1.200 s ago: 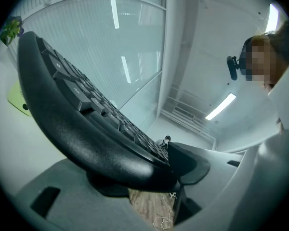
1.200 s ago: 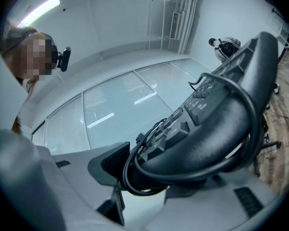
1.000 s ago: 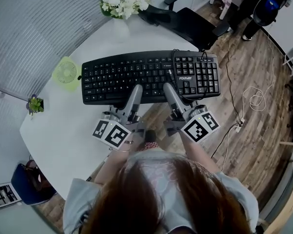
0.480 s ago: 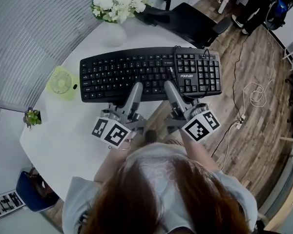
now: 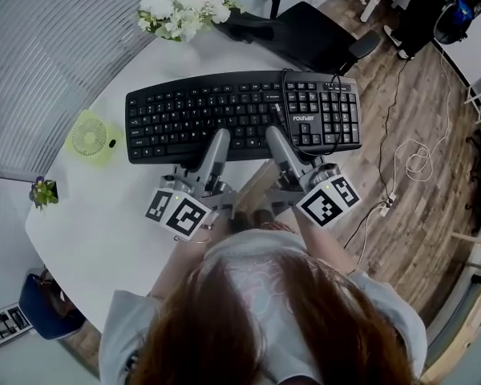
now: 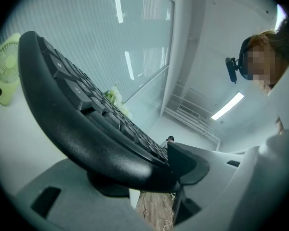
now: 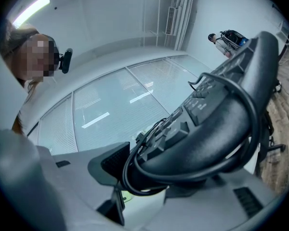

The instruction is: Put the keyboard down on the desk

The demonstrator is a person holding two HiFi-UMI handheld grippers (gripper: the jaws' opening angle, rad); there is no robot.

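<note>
In the head view, both grippers hold the black keyboard (image 5: 224,112) by its near edge, above the white round desk (image 5: 96,215). My left gripper (image 5: 216,140) is shut on the edge below the letter keys. My right gripper (image 5: 272,139) is shut on it left of the number pad. The keyboard's cable (image 5: 285,95) is looped over the keys. In the left gripper view, the jaws of my left gripper (image 6: 151,174) clamp the keyboard's rounded rim (image 6: 82,129). In the right gripper view, my right gripper (image 7: 144,177) pinches the rim (image 7: 207,143) with the cable (image 7: 130,174) beside the pad.
A green fan (image 5: 90,137) lies on the desk left of the keyboard. A vase of white flowers (image 5: 180,6) stands at the far edge, and a small plant (image 5: 42,191) at the left edge. A black office chair (image 5: 305,34) and loose floor cables (image 5: 413,163) lie beyond the desk's right side.
Both grippers have carried the keyboard farther over the desk, away from the person and toward the flowers. The grip on it looks the same.
</note>
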